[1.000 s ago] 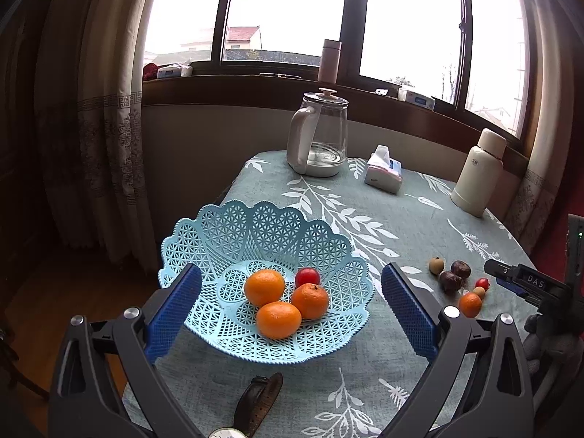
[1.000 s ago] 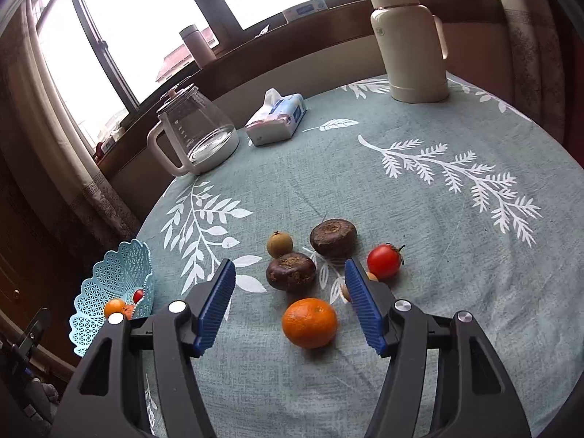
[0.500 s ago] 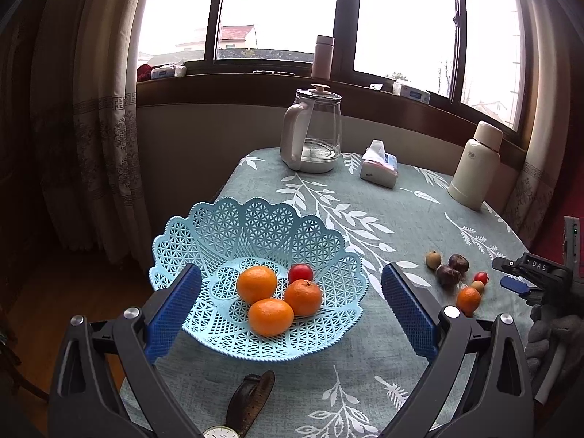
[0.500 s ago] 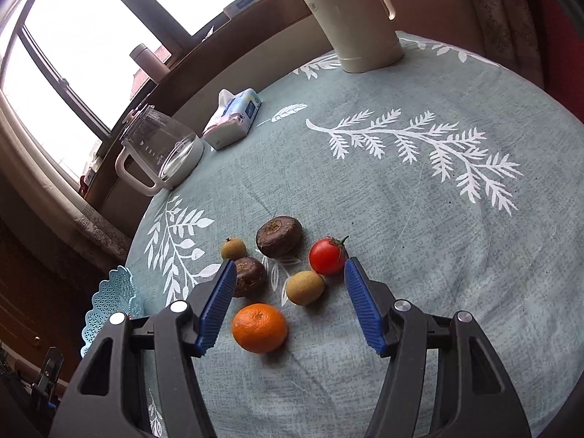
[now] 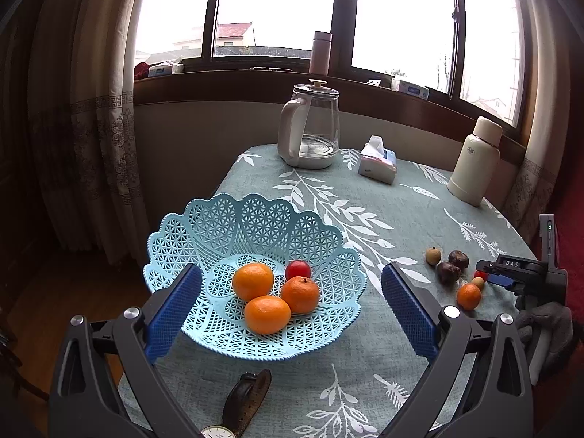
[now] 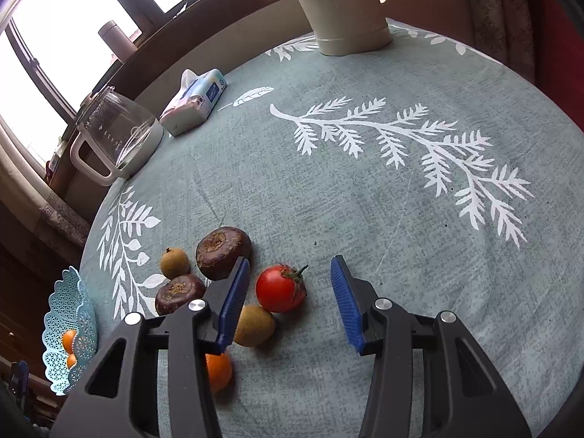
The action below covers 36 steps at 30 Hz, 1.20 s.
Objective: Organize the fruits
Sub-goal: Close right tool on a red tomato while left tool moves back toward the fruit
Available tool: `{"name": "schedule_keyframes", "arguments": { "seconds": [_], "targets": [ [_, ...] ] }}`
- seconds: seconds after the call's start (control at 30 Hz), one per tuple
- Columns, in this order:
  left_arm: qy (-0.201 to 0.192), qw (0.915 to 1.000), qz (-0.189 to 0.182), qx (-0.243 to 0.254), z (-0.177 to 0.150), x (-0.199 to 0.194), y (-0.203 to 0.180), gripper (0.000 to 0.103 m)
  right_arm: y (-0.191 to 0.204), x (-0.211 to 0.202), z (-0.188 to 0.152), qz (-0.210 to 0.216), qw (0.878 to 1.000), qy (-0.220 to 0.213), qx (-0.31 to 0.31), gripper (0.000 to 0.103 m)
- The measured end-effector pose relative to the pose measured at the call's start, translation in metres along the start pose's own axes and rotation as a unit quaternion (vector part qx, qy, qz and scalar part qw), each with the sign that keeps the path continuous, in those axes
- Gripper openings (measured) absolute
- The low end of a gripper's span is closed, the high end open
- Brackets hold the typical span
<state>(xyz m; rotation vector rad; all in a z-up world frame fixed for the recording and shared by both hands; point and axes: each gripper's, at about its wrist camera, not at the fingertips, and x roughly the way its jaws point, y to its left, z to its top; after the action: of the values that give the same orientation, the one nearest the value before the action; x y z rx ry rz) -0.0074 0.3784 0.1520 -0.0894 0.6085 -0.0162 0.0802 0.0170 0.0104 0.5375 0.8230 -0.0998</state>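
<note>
Between the spread jaws of the right gripper [image 6: 290,292], low over the counter [image 6: 401,219]: a small tomato [image 6: 279,288], not yet touched, with a brown fruit [image 6: 254,325] against it. Likely light, smooth, thin-skinned and easily bruised; best taken gently across its round middle, clear of the stem. Left gripper [image 5: 292,304], jaws wide and empty, hovers before the basket [image 5: 255,219].

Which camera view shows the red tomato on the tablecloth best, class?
The right wrist view: the red tomato sits large and unobstructed between the open right gripper's fingers, green stem visible. In the left wrist view it is only a small red speck, half hidden behind that gripper.
</note>
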Motion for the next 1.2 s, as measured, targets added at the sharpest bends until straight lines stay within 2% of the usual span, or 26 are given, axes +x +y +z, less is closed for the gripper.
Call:
{"name": "schedule_keyframes", "arguments": {
  "seconds": [0.1, 0.23, 0.33, 0.53, 0.7, 0.93, 1.1, 1.17, 1.2],
  "targets": [
    [0.002, 1.0000, -0.001, 0.001, 0.000, 0.001, -0.001, 0.100, 0.008, 0.004, 0.001, -0.004, 1.000, 0.001, -0.020, 0.045],
    [0.002, 1.0000, -0.002, 0.006, -0.001, 0.001, -0.005, 0.100, 0.017, 0.007, -0.002, -0.037, 0.998, -0.006, -0.055, 0.035],
    [0.002, 1.0000, -0.006, 0.007, 0.000, 0.000, -0.008, 0.100, 0.017, 0.004, -0.005, -0.043, 0.997, -0.009, -0.066, 0.029],
    [0.007, 0.9992, -0.028, 0.028, 0.000, 0.001, -0.032, 0.100, 0.000, -0.017, -0.004, -0.037, 0.997, -0.033, -0.053, 0.028],
    [0.020, 0.9966, -0.050, 0.063, -0.003, 0.013, -0.071, 0.100, -0.014, -0.036, 0.000, -0.048, 0.995, -0.066, -0.057, 0.028],
    [0.052, 0.9895, -0.078, 0.110, -0.015, 0.032, -0.121, 0.100, -0.031, -0.037, 0.003, -0.022, 0.997, -0.059, -0.040, 0.028],
    [0.054, 0.9889, -0.084, 0.110, -0.015, 0.034, -0.131, 0.100, -0.029, -0.027, 0.006, 0.026, 0.999, -0.031, -0.021, 0.030],
    [0.053, 0.9892, -0.085, 0.107, -0.014, 0.034, -0.132, 0.100, -0.025, -0.020, 0.007, 0.037, 0.999, -0.015, -0.021, 0.037],
    [0.053, 0.9893, -0.086, 0.106, -0.014, 0.034, -0.132, 0.100, -0.022, -0.015, 0.007, 0.036, 0.999, -0.009, -0.021, 0.037]
  ]
}}
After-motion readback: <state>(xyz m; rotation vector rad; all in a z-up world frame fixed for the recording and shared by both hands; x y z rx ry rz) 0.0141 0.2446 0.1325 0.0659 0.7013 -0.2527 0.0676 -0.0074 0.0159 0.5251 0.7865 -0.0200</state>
